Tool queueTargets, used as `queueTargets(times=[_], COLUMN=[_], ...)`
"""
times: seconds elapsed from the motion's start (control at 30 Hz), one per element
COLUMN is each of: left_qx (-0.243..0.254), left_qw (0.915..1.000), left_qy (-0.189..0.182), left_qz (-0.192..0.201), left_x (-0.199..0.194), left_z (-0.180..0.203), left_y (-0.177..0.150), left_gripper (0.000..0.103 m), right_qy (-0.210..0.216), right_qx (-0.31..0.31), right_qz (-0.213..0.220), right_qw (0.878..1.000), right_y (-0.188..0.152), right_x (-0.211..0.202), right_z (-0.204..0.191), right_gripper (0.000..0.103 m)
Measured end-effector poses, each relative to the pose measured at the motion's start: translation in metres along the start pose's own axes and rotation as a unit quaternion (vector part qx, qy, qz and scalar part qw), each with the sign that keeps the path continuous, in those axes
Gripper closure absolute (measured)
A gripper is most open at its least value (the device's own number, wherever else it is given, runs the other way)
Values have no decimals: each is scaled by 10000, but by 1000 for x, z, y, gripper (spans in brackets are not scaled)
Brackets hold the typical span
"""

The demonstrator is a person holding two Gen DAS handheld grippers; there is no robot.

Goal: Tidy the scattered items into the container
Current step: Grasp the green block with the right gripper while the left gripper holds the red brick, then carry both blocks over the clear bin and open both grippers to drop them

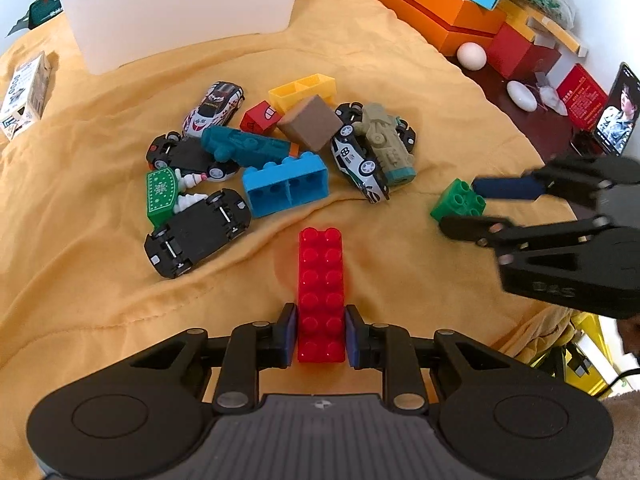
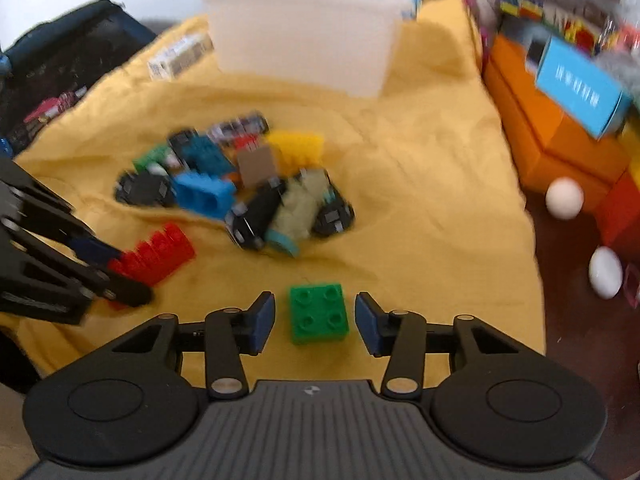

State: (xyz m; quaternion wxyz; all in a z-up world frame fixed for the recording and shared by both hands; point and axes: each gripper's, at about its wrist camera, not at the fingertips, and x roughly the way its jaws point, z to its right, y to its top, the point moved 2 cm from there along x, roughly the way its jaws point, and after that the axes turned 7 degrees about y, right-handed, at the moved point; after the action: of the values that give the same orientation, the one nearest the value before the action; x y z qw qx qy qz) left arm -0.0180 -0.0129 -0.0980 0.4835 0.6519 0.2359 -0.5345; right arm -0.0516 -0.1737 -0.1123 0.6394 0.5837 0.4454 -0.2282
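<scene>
My left gripper (image 1: 320, 320) is shut on the near end of a long red brick (image 1: 320, 268), which lies on the yellow cloth (image 1: 100, 260). A square green brick (image 2: 318, 314) sits between the blue pads of my right gripper (image 2: 315, 314), with a gap on each side, so the jaws stand open around it. The left wrist view shows that right gripper (image 1: 460, 206) straddling the green brick (image 1: 456, 198). A white plastic bin (image 1: 180, 12) stands at the far side of the cloth. Between it and the grippers lies a pile of toy cars and bricks (image 1: 280, 152).
In the pile are a blue brick (image 1: 286, 184), a yellow brick (image 1: 302, 90), a brown block (image 1: 310, 126) and overturned black cars (image 1: 196, 236). Orange boxes (image 1: 420, 4), two white eggs (image 1: 472, 56) and a phone (image 1: 616, 112) line the right side. A small carton (image 1: 26, 92) lies at left.
</scene>
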Motion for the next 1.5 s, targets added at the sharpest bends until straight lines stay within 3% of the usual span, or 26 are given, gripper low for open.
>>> queueTargets(times=[0.13, 0.33, 0.57, 0.8, 0.9, 1.0, 1.17, 1.27, 1.3, 1.37, 1.4, 1.5], left_qx=[12, 86, 116, -63, -183, -282, -564, -659, -595, -496, -445, -405], left_qw=[9998, 9972, 9818, 9592, 9585, 9637, 9731, 9751, 9756, 9734, 9732, 9690], left_qy=[169, 503, 1344, 1859, 1948, 1995, 1972, 1936, 1929, 2002, 2003, 2139], left_qz=[43, 552, 1335, 2130, 2071, 1753, 1045, 860, 864, 994, 1042, 1168], left_x=[-5, -42, -86, -119, -100, -64, -3, 16, 18, 13, 9, -4], left_z=[2, -2, -34, -77, -91, -103, -127, -131, -129, -124, -122, -123], left_y=[5, 35, 108, 217, 257, 282, 288, 286, 286, 283, 281, 279], left_gripper=[76, 76, 76, 76, 76, 76, 76, 76, 75, 69, 60, 54], right_qy=[190, 341, 577, 262, 159, 79, -104, -142, -199, -277, -295, -321], right_qx=[36, -212, -240, -394, -307, -193, -55, 14, 10, -18, -15, -30], right_qz=[-31, 324, 964, 1623, 1609, 1432, 948, 609, 565, 616, 674, 810], right_qw=[9998, 9987, 9934, 9856, 9864, 9895, 9954, 9980, 9982, 9977, 9973, 9962], right_y=[2, 39, 127, 235, 267, 288, 302, 301, 300, 298, 298, 298], right_x=[-3, -26, -35, -35, -17, 9, 60, 83, 87, 85, 82, 71], right_z=[2, 1, 11, 11, 19, 28, 44, 48, 49, 48, 47, 46], right_gripper=[69, 69, 69, 69, 69, 69, 69, 68, 67, 55, 48, 46])
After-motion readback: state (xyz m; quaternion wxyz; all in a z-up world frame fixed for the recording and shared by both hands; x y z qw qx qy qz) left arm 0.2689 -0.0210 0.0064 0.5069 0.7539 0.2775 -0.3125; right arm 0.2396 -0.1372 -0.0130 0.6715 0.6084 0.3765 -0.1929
